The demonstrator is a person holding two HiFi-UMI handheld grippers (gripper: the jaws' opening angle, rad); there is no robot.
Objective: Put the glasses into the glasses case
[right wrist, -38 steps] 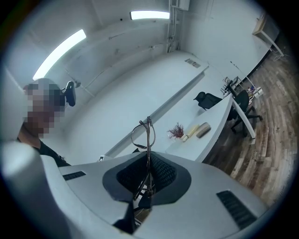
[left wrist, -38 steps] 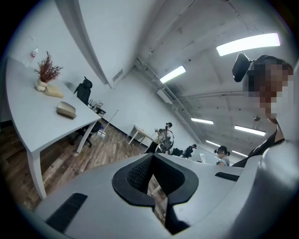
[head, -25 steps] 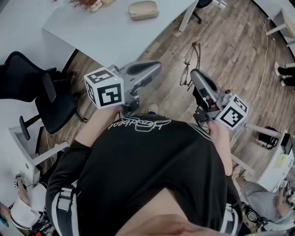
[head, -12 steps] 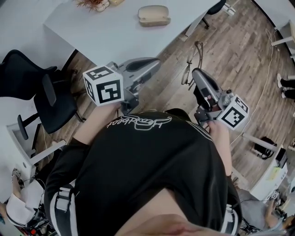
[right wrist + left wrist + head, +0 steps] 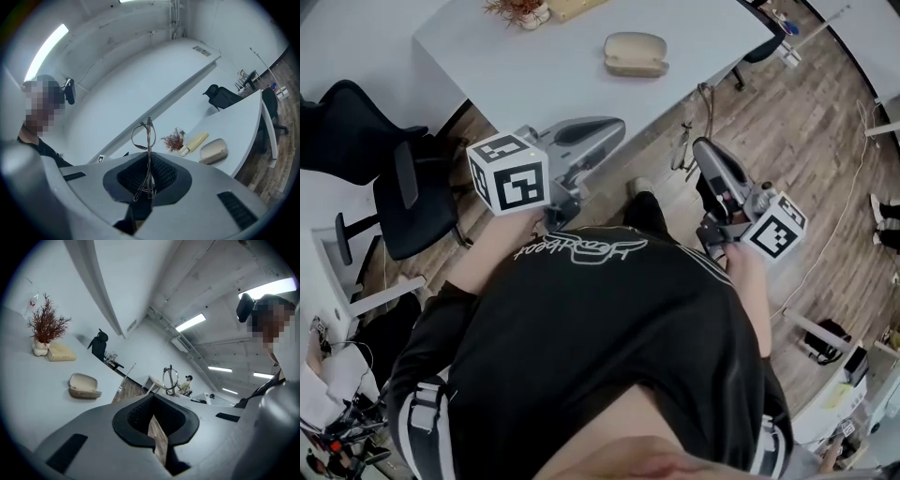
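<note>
Toward the table's (image 5: 534,75) near edge, the case (image 5: 636,53) has drawn closer in the head view, so I am almost within reach. Right tongs (image 5: 701,148) grip the glasses (image 5: 692,131), held above the floor (image 5: 787,141); only their own view shows the pinch. Left tongs (image 5: 614,129) are closed on nothing.

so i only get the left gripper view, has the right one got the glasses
Observer: Yes. The right gripper is shut on the glasses, which stick out past the tongs.
Operator: ok and is it over the table
Observer: No. In the head view it hangs over the floor, short of the table.
</note>
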